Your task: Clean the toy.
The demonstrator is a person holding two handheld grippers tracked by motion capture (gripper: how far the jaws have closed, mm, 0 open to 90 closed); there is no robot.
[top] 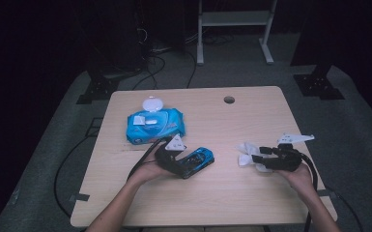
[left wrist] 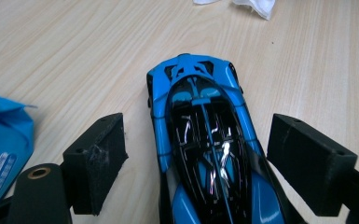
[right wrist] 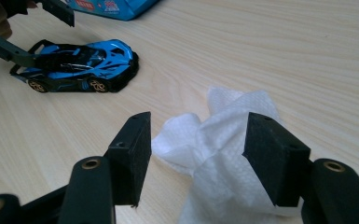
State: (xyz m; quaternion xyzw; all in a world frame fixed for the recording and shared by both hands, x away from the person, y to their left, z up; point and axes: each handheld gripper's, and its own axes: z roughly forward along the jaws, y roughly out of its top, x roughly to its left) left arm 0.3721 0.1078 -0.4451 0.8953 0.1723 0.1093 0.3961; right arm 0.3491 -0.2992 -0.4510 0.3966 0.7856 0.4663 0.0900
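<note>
Dim lab — bare table (top: 251, 188), floor cables (top: 164, 63), metal stand (top: 234, 19)

The small blue and black toy car (left wrist: 205, 140) looked like hard plastic, glossy enough to throw bright highlights off its dark canopy. The crumpled white wipe (right wrist: 224, 154) was a soft, matt, embossed cloth-like sheet. The pale table top (top: 232, 193) showed smooth wood grain. The blue wet-wipe pack (top: 154, 124) was shiny plastic film. The black gripper pads (left wrist: 100, 158) looked matt and slightly scuffed.

Grey floor (top: 270, 72), perhaps carpet; dim room.
</note>
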